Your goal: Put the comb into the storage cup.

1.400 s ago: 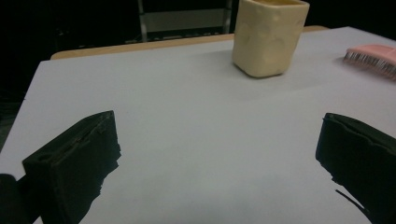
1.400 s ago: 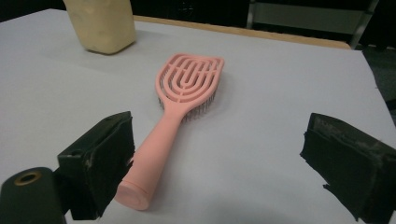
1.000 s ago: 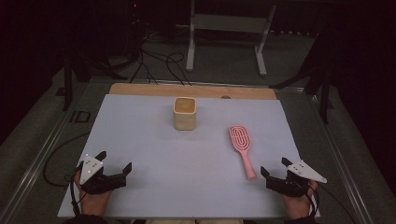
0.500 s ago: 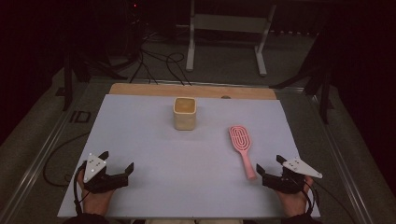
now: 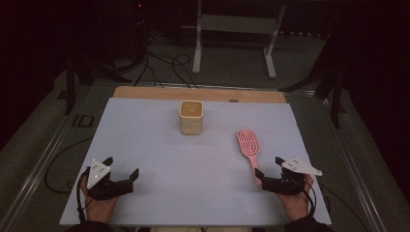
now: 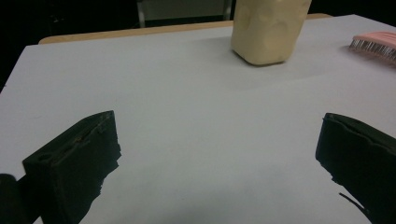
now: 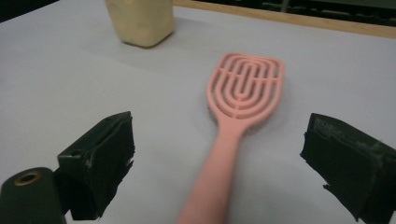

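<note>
Pale worktop point(image 5: 193, 159) in a dark room, a gripper at each near corner.

A beige cup point(image 5: 191, 117) stands mid-worktop; the pink hairbrush point(image 5: 250, 147) lies right of it, its handle between the right gripper's point(image 5: 270, 168) spread jaws. The left gripper point(image 5: 121, 166) rests jaws apart, holding nothing.

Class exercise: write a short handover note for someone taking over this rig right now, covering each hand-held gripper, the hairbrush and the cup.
Left hand-held gripper: open, low over the near left of the table, holding nothing.
Right hand-held gripper: open, lined up with the handle of the pink hairbrush, not yet closed on it.
Hairbrush lies flat, bristles down.
Beige cup stands upright mid-table, farther back.
Done: nothing grasped.
Left: probably gripping the brush handle.
</note>
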`<state>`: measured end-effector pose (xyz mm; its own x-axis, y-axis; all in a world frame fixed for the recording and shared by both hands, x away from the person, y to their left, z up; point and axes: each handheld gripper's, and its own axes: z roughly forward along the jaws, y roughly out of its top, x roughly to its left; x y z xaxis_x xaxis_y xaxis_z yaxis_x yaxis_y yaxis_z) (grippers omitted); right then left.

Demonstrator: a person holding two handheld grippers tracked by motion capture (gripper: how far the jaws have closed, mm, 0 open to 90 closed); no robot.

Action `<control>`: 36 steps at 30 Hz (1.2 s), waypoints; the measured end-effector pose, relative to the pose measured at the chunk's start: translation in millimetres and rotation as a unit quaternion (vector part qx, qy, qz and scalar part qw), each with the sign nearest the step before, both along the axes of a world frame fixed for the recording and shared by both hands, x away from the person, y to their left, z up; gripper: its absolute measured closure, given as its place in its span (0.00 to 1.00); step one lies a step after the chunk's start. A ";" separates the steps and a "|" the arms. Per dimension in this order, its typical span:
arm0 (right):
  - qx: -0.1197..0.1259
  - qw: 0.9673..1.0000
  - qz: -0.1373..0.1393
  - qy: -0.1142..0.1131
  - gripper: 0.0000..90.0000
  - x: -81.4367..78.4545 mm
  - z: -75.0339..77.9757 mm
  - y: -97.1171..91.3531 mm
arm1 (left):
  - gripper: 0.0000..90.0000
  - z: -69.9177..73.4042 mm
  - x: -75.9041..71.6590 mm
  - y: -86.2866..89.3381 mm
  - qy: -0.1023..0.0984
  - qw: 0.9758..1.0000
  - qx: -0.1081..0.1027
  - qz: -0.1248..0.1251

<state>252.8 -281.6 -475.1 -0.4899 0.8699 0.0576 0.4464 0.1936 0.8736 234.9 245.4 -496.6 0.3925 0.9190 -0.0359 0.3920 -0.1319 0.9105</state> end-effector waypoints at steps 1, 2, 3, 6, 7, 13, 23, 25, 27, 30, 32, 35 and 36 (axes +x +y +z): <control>0.000 1.000 0.000 0.000 0.10 0.0 0.0 0.0 | 0.00 0.0 0.0 0.0 0.000 1.000 0.000 0.000; 0.001 1.000 0.005 0.002 0.10 0.9 -0.4 2.0 | 0.00 0.0 0.1 -0.2 0.000 1.000 0.001 0.000; -0.001 1.000 0.013 0.005 0.14 1.7 -1.5 6.5 | 0.00 -0.1 0.2 -0.5 0.000 1.000 0.001 0.000; -0.008 1.000 0.008 0.006 0.22 1.6 -3.1 11.3 | 0.00 -0.2 0.4 -0.9 0.000 1.000 0.002 -0.001; -0.010 1.000 0.005 0.008 0.27 1.3 -4.1 13.3 | 0.00 -0.2 0.4 -0.9 0.000 1.000 0.002 -0.001; -0.023 0.999 0.013 0.032 0.78 0.7 -12.6 20.5 | 0.00 -0.2 0.6 -1.6 0.001 1.000 0.004 -0.004; -0.088 0.993 0.045 0.070 1.00 1.3 -27.7 35.1 | 0.00 -0.6 1.3 -3.1 0.002 1.000 0.010 -0.006; -0.098 0.991 0.044 0.078 1.00 2.4 -30.4 35.2 | 0.00 -0.6 1.4 -3.2 0.002 1.000 0.010 -0.007; -0.102 0.990 0.043 0.088 1.00 3.6 -32.6 33.6 | 0.00 -0.6 1.5 -3.2 0.002 1.000 0.010 -0.006; -0.101 0.990 0.033 0.094 1.00 4.1 -32.8 27.5 | 0.00 -0.4 1.4 -3.0 0.002 1.000 0.010 -0.006; -0.100 0.990 0.030 0.094 1.00 4.1 -32.4 25.9 | 0.00 -0.4 1.4 -3.0 0.002 1.000 0.011 -0.006; -0.097 0.991 0.018 0.096 1.00 4.3 -32.2 19.7 | 0.00 -0.6 1.7 -3.3 0.003 1.000 0.011 -0.007; -0.097 0.991 0.018 0.096 1.00 4.3 -32.2 19.7 | 0.00 -0.6 1.7 -3.3 0.003 1.000 0.011 -0.007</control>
<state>257.2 -262.0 -507.3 -0.5175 0.8555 -0.0138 0.5897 0.3684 0.7187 236.6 242.1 -497.2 0.4058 0.9138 -0.0184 0.3961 -0.1576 0.9046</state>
